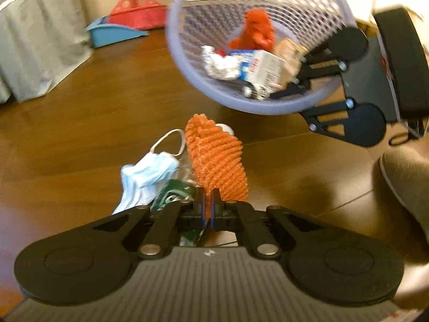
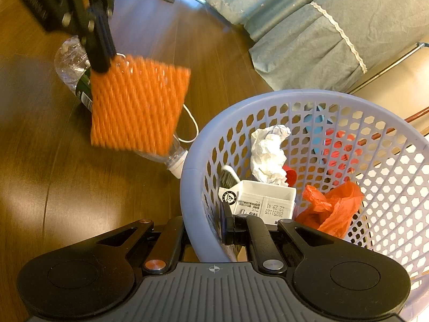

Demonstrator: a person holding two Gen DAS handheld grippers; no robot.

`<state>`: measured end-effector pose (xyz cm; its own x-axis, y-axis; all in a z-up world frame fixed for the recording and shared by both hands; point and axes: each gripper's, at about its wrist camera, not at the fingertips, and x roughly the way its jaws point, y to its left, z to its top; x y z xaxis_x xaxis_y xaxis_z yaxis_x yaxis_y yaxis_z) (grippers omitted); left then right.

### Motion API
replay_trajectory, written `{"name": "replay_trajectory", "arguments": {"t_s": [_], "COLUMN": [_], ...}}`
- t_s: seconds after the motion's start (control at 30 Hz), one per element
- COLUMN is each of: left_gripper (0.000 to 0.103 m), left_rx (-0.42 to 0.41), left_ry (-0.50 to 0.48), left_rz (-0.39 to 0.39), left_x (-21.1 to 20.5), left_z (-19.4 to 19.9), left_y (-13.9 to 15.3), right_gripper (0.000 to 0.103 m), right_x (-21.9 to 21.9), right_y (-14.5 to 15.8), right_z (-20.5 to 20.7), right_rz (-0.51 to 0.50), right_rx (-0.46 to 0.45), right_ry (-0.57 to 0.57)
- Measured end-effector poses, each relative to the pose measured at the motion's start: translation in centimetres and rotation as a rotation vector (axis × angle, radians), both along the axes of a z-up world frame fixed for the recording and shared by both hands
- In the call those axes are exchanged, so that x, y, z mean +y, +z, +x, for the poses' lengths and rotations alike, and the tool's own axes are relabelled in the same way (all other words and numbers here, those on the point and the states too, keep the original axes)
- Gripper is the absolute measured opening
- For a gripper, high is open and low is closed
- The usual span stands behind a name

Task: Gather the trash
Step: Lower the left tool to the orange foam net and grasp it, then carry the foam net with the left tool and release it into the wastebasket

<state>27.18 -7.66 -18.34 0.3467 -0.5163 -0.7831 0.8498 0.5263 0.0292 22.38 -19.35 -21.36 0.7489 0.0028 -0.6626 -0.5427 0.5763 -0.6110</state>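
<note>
My left gripper (image 1: 208, 196) is shut on a corner of an orange foam net (image 1: 217, 158), which hangs above the wooden floor. The right wrist view shows the same gripper (image 2: 100, 59) and net (image 2: 136, 107) at upper left. Under the net lie a blue face mask (image 1: 144, 177) and a crushed clear bottle (image 2: 72, 61) with a green label. My right gripper (image 2: 207, 225) is shut on the rim of a lavender mesh basket (image 2: 193, 161), held tilted (image 1: 174, 53). The basket holds crumpled paper (image 2: 268, 155), a white carton (image 2: 262, 198) and an orange plastic bag (image 2: 332, 209).
Grey-green cloth (image 1: 40, 53) drapes over furniture at the left. A red basket (image 1: 134, 13) and a blue tray (image 1: 112, 32) sit on the floor by the wall. A slipper (image 1: 407, 182) shows at the right edge.
</note>
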Motion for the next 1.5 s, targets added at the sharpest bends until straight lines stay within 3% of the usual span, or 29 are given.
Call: {"name": "replay_trajectory", "arguments": {"t_s": [0.2,0.43,0.5,0.57,0.77,1.07,1.23,1.37,1.5], "left_gripper": [0.001,0.007,0.024,0.034,0.049,0.049,0.048,0.039,0.022], "left_rx": [0.067,0.071,0.024,-0.029,-0.202,-0.240,-0.243,-0.233,-0.232], "left_ry": [0.096,0.159,0.156,0.136,-0.072,-0.205,-0.206,-0.196,-0.185], "left_rz": [-0.053,-0.024,0.000,0.006,0.042,0.180,0.196,0.188,0.191], "left_x": [1.8,2.5,2.5,2.4,0.7,-1.5,-1.7,-1.7,-1.7], "left_z": [1.4,2.1,1.9,1.4,-0.5,-0.7,-0.8,-0.8,-0.7], "left_y": [1.0,0.4,0.5,0.8,1.1,-1.9,-2.6,-2.3,-2.1], "right_gripper": [0.004,0.004,0.004,0.004,0.004,0.004,0.004,0.004,0.004], "right_x": [0.0,0.0,0.1,0.0,0.1,0.0,0.1,0.1,0.1], "right_y": [-0.2,-0.1,-0.1,-0.1,0.0,0.0,0.0,0.0,-0.1], "right_z": [0.0,0.1,0.1,0.1,0.2,0.1,0.1,0.1,0.1], "right_rz": [-0.006,-0.009,-0.009,-0.009,-0.007,-0.007,-0.009,-0.009,-0.012], "right_rx": [0.002,0.003,0.003,0.003,0.003,0.003,0.003,0.003,0.003], "right_ry": [0.002,0.003,0.003,0.003,0.007,0.007,0.007,0.007,0.009]}}
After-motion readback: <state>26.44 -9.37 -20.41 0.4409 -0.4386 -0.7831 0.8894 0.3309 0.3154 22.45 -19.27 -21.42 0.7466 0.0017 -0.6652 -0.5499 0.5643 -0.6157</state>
